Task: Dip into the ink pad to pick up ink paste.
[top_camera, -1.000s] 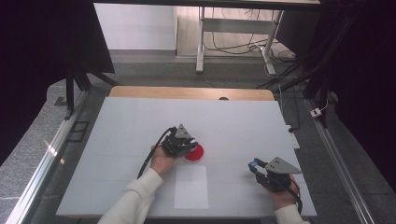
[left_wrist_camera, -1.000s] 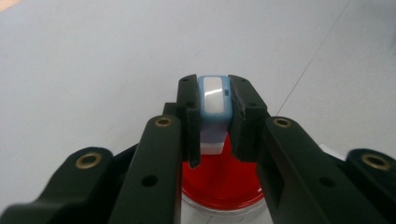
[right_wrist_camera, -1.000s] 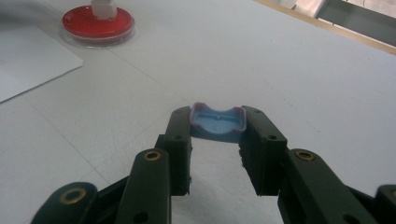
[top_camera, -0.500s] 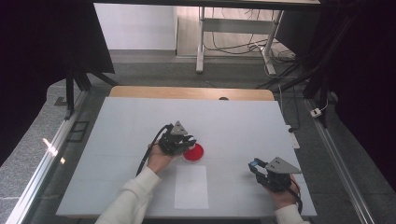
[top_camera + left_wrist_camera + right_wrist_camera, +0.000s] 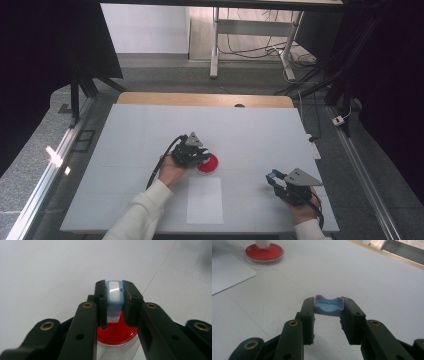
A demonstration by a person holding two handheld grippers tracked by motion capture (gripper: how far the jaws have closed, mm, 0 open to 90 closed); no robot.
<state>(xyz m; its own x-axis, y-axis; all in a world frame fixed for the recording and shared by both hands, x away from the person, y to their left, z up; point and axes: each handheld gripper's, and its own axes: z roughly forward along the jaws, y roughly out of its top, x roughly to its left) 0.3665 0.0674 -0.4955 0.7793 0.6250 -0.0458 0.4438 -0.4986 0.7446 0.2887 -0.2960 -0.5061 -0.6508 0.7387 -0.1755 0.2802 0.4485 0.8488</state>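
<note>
Stamp [image 5: 115,293]: light, rigid plastic; my left gripper [image 5: 114,302] clamps its sides over red dish [image 5: 117,333]; right gripper [image 5: 328,312] holds its blue cap [image 5: 328,305].

This looks like a lab or test bay. A white worktable [image 5: 150,130] stands inside a rig of black metal frame posts [image 5: 75,85], on a grey floor with loose cables [image 5: 250,47], beside a metal stand [image 5: 216,45]. A red-filled petri dish [image 5: 210,164] sits on the table.
</note>
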